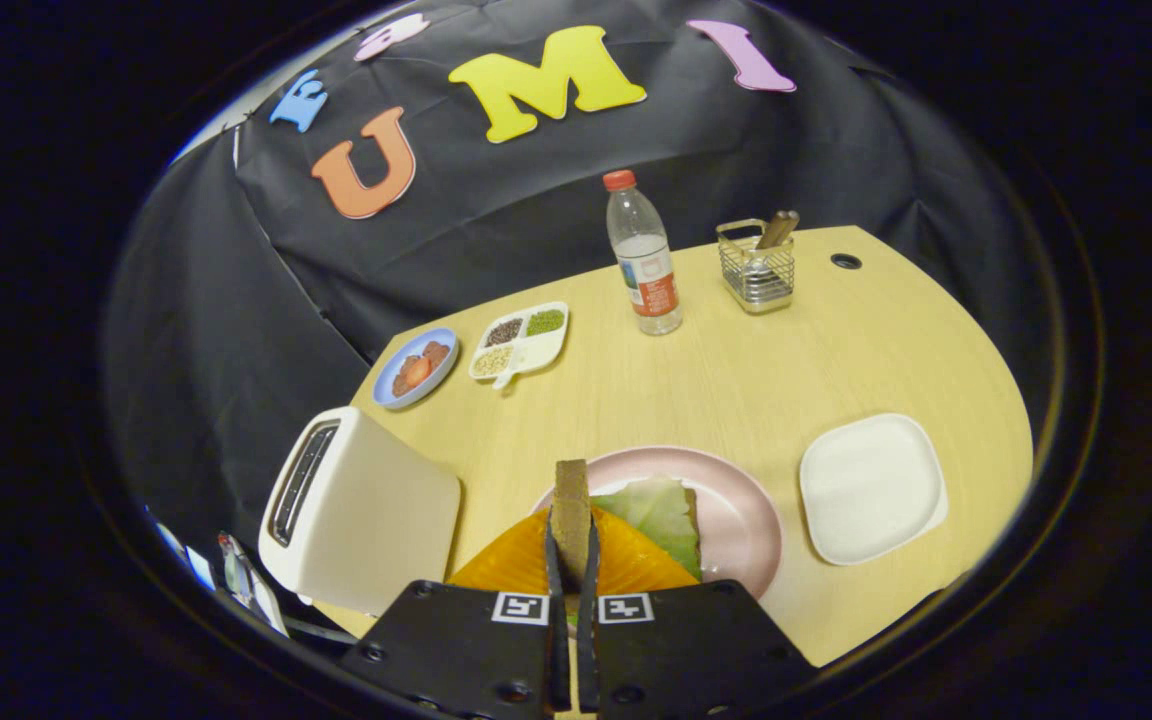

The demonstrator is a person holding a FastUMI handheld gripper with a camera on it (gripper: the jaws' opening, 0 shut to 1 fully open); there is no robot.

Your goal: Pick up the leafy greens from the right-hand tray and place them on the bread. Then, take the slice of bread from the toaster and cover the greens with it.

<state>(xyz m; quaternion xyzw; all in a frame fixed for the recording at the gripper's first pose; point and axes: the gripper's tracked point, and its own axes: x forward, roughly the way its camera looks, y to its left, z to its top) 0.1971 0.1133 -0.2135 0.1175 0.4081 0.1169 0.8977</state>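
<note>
gripper [572,560] low centre clamped on upright bread slice [570,510], above greens [658,512] on pink plate [746,510], toaster [356,505] lower left, empty white tray [871,488] right

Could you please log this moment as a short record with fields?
claw: shut on bread slice, held upright on edge
plate: pink, just ahead of claw, greens lying on it
bread under greens: only a dark edge shows
tray: white, right of plate
toaster: left of plate
far side: bottle, wire basket, divided dish, blue plate
</note>
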